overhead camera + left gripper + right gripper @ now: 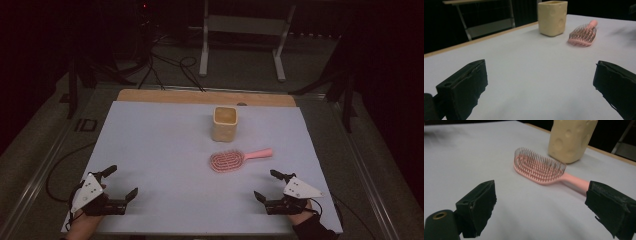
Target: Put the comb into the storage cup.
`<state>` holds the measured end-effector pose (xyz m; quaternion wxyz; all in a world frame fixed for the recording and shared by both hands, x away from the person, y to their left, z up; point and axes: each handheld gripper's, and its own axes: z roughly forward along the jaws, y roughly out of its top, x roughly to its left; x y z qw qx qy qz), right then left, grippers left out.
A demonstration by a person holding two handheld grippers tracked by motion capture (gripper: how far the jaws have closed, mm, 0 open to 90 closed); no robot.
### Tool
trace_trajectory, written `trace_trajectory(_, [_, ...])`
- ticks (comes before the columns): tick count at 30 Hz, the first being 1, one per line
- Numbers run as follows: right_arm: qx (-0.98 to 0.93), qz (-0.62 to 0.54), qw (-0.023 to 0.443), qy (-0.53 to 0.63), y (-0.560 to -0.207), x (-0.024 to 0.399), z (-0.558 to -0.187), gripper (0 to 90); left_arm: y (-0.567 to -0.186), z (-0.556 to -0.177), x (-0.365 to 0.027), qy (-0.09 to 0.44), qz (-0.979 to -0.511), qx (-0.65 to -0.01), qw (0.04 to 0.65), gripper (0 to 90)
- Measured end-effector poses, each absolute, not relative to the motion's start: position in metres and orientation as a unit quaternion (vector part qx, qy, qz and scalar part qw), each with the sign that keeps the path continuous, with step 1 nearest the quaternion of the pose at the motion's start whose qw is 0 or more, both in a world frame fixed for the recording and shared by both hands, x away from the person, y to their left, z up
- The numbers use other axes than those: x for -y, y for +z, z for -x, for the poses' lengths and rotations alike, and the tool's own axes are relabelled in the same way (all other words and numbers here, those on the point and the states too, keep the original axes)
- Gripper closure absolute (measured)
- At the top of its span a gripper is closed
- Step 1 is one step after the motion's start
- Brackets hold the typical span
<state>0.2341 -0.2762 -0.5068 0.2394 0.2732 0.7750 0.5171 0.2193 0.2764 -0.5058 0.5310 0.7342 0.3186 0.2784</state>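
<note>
A pink plastic hairbrush with a vented oval head point(239, 159) is seen lying bristles-up on the pale blue desk point(160, 150), right of centre, its handle pointed toward the right edge. Just behind it, toward the far edge, a cream square-sided cup with dimpled walls point(225, 123) is stood upright; nothing is seen inside it. The left gripper point(119, 182) and right gripper point(266, 185) are held wide open and empty near the front corners, well apart from both. The work is judged not yet begun: the brush is untouched, with grasping and any placing left.
</note>
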Motion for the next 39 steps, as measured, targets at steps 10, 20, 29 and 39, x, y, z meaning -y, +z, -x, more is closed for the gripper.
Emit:
trace_trajectory(10, [-0.779,-0.292,0.216,0.512,-0.506,0.286,-0.237,9.2,-0.505,-0.22,-0.278,0.282,-0.728,-0.322,0.535,0.0])
trace_trajectory(20, [-0.795,-0.275,0.208,0.499,-0.506,0.278,-0.235,9.2,-0.505,-0.219,-0.278,0.283,-0.729,-0.319,0.535,0.0])
trace_trajectory(29, [-0.805,-0.261,0.2,0.493,-0.497,0.272,-0.232,9.1,-0.504,-0.218,-0.278,0.282,-0.731,-0.317,0.535,0.0])
trace_trajectory(39, [-0.807,-0.249,0.212,0.492,-0.472,0.265,-0.226,9.2,-0.504,-0.217,-0.277,0.28,-0.731,-0.314,0.536,0.0])
